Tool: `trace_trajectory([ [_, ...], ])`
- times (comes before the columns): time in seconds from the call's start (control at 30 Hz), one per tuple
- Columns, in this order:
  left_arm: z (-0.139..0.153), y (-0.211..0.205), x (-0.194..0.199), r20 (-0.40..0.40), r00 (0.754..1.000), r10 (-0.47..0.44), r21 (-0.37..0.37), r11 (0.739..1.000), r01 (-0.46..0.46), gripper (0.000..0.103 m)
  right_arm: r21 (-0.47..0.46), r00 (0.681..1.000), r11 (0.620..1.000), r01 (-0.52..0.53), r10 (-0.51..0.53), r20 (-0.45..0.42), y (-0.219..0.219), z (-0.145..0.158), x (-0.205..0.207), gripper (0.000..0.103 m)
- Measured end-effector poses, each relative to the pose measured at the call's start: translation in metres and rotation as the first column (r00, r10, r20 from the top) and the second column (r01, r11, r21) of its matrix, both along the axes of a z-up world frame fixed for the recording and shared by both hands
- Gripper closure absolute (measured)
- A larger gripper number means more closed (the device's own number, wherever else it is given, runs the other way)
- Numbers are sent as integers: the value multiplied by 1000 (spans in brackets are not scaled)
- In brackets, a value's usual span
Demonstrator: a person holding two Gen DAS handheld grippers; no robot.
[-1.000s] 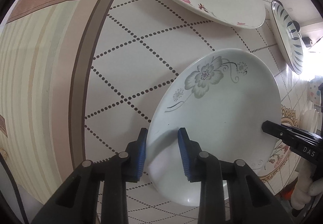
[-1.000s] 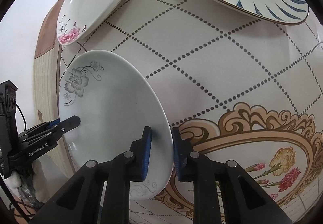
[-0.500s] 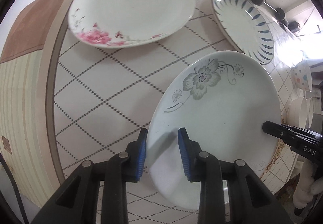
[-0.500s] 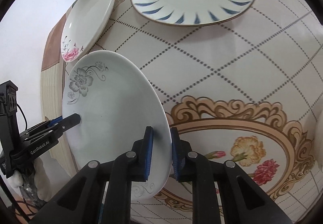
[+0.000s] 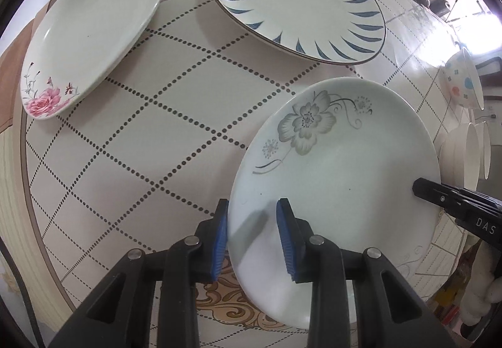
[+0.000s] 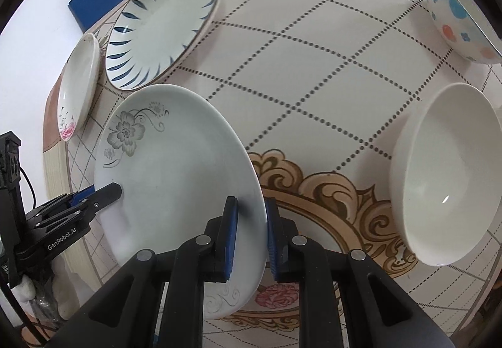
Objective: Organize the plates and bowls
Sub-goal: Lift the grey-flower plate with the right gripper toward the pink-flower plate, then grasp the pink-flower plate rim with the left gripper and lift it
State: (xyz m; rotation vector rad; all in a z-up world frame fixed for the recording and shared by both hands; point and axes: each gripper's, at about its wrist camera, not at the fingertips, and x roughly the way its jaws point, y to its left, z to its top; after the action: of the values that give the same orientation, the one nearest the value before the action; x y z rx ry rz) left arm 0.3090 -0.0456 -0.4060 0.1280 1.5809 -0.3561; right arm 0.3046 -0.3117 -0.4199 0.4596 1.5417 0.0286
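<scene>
I have the grey-flower plate between my two tools: my left gripper is clamped on its near left rim, and my right gripper is clamped on the opposite, right rim. In the left wrist view the right tool's black fingertip shows lying on the plate's right edge. The plate looks carried clear of the table, tipped a little, flower end pointing away from me.

What I judge the coming move to turn on is what lies beyond that far edge. Straight ahead, just past the flower, sits the blue-leaf plate, lying flat with its long axis running left to right across my path. Further left and near the table's far-left edge rests the pink-rose plate, nearer my left hand. So stacking means pushing forward, with both tools level.

To the right, nearer my right hand, stand the white bowl and, beyond it, the dotted bowl.
</scene>
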Motion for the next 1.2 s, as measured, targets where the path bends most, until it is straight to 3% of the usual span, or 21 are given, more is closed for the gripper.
trace_trajectory([
  [0.33, -3, 4, 13, -15, 1000, 1, 12, 1000, 0, 76, -35, 1000, 999, -12, 11, -18, -15, -11, -10, 82],
  [0.47, 40, 20, 9, 91, 996, -22, 53, 998, 17, 74, -58, 999, 998, -10, 7, -45, -21, -9, -12, 81],
  [0.57, 82, 43, 14, 195, 981, 10, 44, 999, -19, 74, -95, 1000, 995, -10, 10, -2, -16, 21, -11, 78],
  [0.73, 137, 100, 48, 275, 953, 127, -17, 992, -127, 70, -50, 986, 998, -33, 41, 161, -2, 94, 1, 18],
  [0.83, 149, 130, 73, 269, 940, 209, -61, 978, -200, 66, 16, 972, 996, -88, 82, 222, 27, 119, 27, 12],
  [0.97, 146, 174, 102, 249, 915, 318, -79, 948, -308, 66, 37, 951, 987, -154, 138, 277, 106, 128, 92, 6],
  [1.2, 104, 241, 153, 170, 877, 450, -85, 893, -442, 67, 99, 948, 957, -273, 250, 197, 200, 102, 196, 6],
])
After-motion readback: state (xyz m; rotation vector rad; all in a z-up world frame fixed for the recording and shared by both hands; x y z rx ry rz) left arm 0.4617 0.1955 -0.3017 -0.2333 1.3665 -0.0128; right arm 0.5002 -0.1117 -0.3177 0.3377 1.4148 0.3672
